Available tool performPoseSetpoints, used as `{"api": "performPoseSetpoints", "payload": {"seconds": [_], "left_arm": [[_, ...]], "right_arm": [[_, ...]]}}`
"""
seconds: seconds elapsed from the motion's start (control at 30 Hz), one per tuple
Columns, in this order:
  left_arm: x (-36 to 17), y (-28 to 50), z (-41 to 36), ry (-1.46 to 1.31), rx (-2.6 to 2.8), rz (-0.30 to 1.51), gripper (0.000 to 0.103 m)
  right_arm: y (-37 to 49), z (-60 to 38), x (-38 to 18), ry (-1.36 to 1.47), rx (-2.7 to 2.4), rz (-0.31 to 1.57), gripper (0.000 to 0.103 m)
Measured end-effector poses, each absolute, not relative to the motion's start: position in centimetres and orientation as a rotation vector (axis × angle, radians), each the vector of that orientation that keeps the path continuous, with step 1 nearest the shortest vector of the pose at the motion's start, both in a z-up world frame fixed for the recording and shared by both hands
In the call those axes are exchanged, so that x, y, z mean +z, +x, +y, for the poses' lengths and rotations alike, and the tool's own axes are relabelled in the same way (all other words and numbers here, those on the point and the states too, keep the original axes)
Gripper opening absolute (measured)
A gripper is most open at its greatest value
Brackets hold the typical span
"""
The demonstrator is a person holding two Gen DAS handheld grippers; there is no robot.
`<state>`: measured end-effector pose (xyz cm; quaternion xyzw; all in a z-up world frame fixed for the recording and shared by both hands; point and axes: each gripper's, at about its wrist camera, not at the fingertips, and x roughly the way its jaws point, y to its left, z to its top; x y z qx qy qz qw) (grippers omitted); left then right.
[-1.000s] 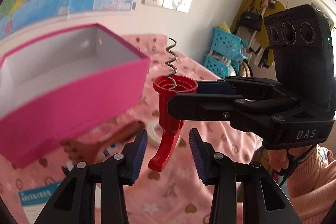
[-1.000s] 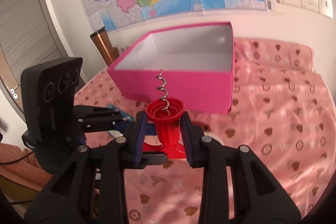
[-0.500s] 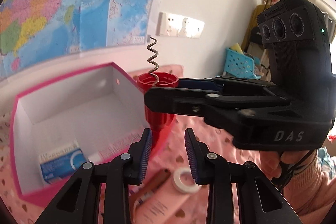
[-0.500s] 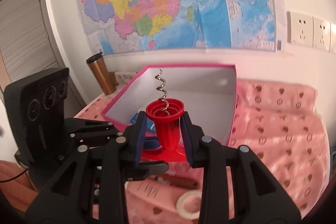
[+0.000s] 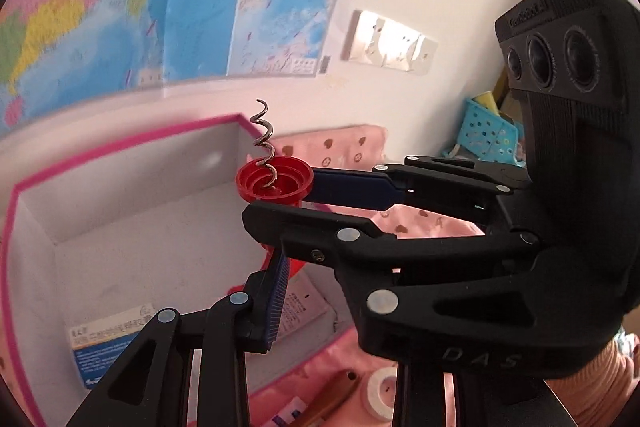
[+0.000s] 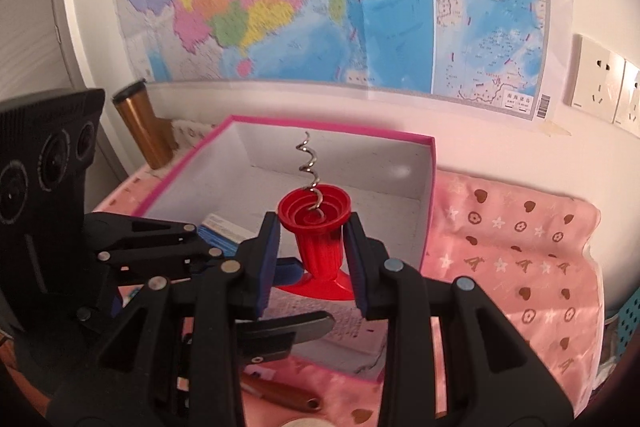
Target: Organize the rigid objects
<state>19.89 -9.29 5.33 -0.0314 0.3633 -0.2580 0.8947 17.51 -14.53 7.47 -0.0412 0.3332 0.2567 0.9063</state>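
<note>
Bright, warm daylight in both views. Glare washes out the sockets (image 5: 390,45); sunlit patch on the pink cloth (image 6: 516,259). Map (image 5: 120,7) motion-blurred. Strong fisheye bending, dark vignette corners.

The supporting surface is covered by a pink cloth (image 6: 516,251) printed with hearts, stars and rings. A pink box (image 6: 427,211) with a white interior sits directly on it, occupying the centre of the right wrist view. A copper-coloured tumbler (image 6: 142,131) stands at 10 o'clock of the box. At 6 o'clock, just beside the box's near wall, lie a brown pen-like object (image 6: 280,393) and a white tape roll (image 5: 382,391).
</note>
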Motion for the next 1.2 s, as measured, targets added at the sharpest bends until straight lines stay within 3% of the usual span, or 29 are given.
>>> {"api": "performPoseSetpoints", "payload": {"seconds": [0.23,0.37,0.53,0.93,1.2], "left_arm": [[2.0,22.3,-7.9,-0.143,-0.447,0.869,0.032],[1.1,22.3,-6.2,-0.164,-0.405,0.883,0.033],[1.6,20.4,-4.1,-0.166,-0.362,0.837,0.033],[3.2,12.8,-0.8,-0.116,-0.371,0.702,0.047],[3.3,8.8,-1.0,-0.063,-0.348,0.66,0.052]], "right_arm": [[20.9,-13.9,4.6,-0.116,0.456,0.814,0.037],[21.2,-14.2,4.2,-0.111,0.418,0.814,0.058],[20.2,-15.7,4.7,-0.058,0.44,0.788,0.059],[11.6,-19.9,5.7,0.078,0.582,0.707,0.059],[8.6,-20.3,1.0,0.064,0.583,0.834,0.059]]}}
